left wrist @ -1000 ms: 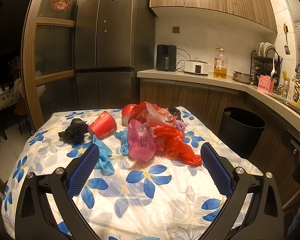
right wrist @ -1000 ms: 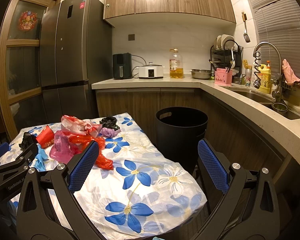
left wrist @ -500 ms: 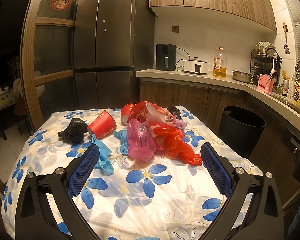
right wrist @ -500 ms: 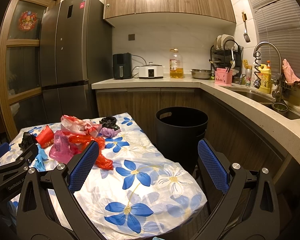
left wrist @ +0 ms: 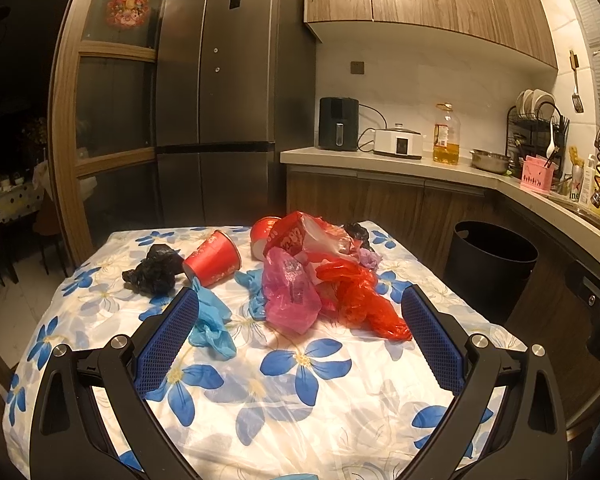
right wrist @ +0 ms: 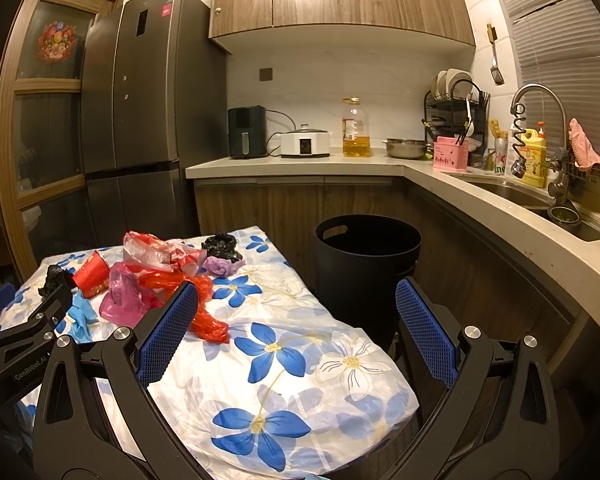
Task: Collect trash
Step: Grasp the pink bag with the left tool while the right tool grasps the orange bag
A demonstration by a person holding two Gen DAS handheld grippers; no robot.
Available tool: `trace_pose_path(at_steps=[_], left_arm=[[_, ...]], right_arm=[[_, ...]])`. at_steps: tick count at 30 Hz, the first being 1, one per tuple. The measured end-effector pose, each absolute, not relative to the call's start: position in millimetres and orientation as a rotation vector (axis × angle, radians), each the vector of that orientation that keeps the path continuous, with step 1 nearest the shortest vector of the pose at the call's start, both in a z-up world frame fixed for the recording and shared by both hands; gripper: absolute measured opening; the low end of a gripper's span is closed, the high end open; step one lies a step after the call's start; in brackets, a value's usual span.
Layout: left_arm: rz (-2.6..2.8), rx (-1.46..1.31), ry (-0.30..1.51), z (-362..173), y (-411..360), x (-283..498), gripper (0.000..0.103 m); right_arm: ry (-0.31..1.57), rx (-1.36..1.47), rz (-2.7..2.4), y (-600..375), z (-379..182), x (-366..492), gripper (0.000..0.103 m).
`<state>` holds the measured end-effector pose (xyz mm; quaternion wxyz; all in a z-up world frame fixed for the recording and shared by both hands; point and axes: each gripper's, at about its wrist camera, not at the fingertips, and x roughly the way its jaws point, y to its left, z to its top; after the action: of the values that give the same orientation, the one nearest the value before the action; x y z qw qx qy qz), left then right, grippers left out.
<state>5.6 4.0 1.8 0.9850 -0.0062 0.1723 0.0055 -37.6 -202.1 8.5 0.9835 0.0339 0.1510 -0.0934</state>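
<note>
Kitchen, dim warm light. Desk (left wrist: 300, 392) w/ blue-flower cloth; trash pile (left wrist: 316, 272) at its far-centre: red cups, pink/red/black bags, blue gloves. Black bin (right wrist: 366, 268) on floor just beside desk. Fridge (left wrist: 220, 92) behind. Left tool (left wrist: 300, 320) & right tool (right wrist: 296, 320): jaws apart, empty.

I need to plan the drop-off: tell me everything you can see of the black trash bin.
The black trash bin is a round, matte, plastic-looking tub with a cut-out handle slot under its rim. It stands upright and open-topped on the floor, between the flowered table and the wooden counter cabinets. Its inside is too dark to tell if anything lies in it. Nothing visibly touches it; both tools are apart from it. Its base is hidden.
</note>
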Motion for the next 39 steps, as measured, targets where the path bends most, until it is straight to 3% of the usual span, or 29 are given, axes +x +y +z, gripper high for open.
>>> trace_pose_path(at_steps=[17, 23, 30, 34, 37, 39], left_arm=[[0.069, -0.042, 0.398, -38, 40, 27, 0.098], [0.094, -0.065, 0.379, -45, 54, 45, 0.096], [0.085, -0.067, 0.394, -56, 54, 77, 0.092], [0.064, -0.064, 0.396, -58, 50, 92, 0.092], [0.039, -0.07, 0.399, -59, 47, 103, 0.091], [0.03, -0.065, 0.401, -60, 44, 107, 0.091]], right_arm=[[0.288, 0.066, -0.03, -195, -34, 9, 0.097], [0.352, 0.075, 0.082, -175, -66, 59, 0.082], [0.387, 0.085, 0.192, -152, -94, 111, 0.079], [0.43, 0.083, 0.236, -144, -104, 134, 0.072], [0.48, 0.099, 0.269, -140, -111, 148, 0.06], [0.511, 0.101, 0.288, -136, -116, 155, 0.045]])
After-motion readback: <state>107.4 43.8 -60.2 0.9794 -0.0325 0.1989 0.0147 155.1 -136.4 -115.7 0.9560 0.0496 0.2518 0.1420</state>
